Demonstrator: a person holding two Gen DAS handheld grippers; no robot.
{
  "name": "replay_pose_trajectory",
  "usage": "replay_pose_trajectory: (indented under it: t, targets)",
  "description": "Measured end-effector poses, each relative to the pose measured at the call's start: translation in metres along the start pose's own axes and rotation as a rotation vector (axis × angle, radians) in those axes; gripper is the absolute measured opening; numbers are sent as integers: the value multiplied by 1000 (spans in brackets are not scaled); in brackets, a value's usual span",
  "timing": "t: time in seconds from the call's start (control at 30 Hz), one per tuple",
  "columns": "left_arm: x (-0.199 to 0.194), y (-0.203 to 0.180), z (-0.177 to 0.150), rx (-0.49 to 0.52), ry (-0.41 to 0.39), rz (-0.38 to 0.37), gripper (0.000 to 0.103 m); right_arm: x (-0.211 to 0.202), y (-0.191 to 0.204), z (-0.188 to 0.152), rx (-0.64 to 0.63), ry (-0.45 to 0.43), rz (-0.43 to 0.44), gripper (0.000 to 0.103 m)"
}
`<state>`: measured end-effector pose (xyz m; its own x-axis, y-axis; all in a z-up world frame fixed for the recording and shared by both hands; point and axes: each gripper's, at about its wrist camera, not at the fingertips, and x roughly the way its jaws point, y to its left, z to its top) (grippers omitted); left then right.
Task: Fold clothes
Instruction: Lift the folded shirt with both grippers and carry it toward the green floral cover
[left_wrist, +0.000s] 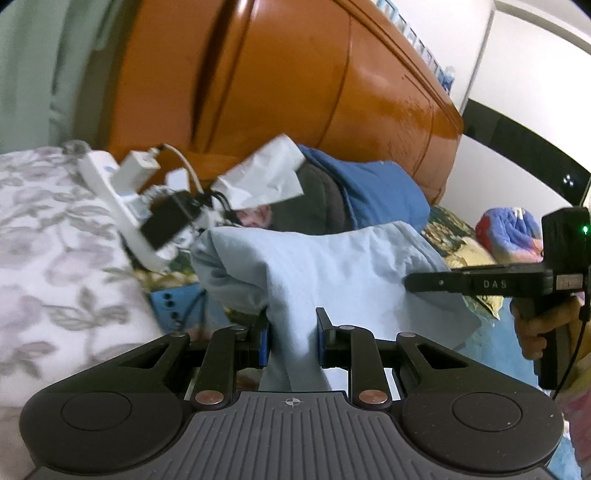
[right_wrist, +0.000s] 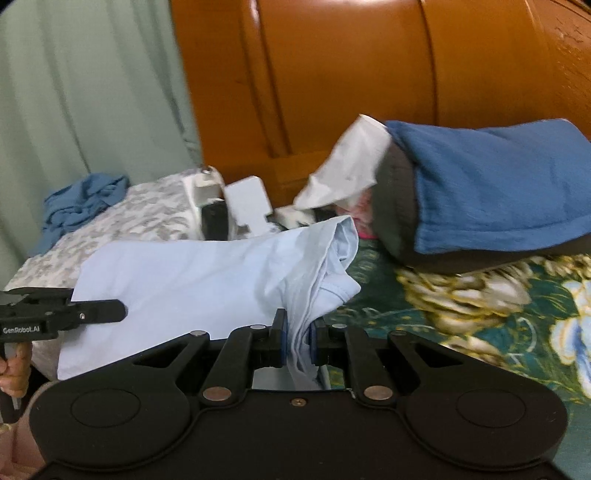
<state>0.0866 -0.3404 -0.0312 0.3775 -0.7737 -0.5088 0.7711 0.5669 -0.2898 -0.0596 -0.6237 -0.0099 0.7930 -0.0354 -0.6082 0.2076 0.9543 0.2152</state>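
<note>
A light blue garment (left_wrist: 332, 266) hangs stretched between both grippers above the bed. In the left wrist view my left gripper (left_wrist: 292, 328) is shut on a bunched fold of it, cloth filling the gap between the blue pads. My right gripper (left_wrist: 408, 284) comes in from the right edge, its tip pinching the garment's far side. In the right wrist view the right gripper (right_wrist: 298, 332) is shut on a gathered edge of the garment (right_wrist: 203, 280). The left gripper (right_wrist: 123, 310) grips the opposite edge at the left.
An orange wooden headboard (right_wrist: 332, 81) stands behind. A blue-covered dark pillow (right_wrist: 480, 192), white paper (right_wrist: 347, 173) and a white power strip with chargers (left_wrist: 122, 192) lie near it. Grey floral blanket (left_wrist: 48, 258) at left, green floral sheet (right_wrist: 480, 317) at right, crumpled blue cloth (right_wrist: 81, 203).
</note>
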Motion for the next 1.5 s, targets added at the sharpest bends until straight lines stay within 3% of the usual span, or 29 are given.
replay_pose_trajectory:
  t: [0.3,0.7,1.5]
  targets:
    - [42,-17,-11,8,25,-17,20,12,-46,-7,51,25,-31,12]
    - [88,-19,-21,20,43,22,20,48,-84,-9,87,77,-59,12]
    - [114,-4,-34,55,83,92,26,102,-101,-24,120,190,-66,15]
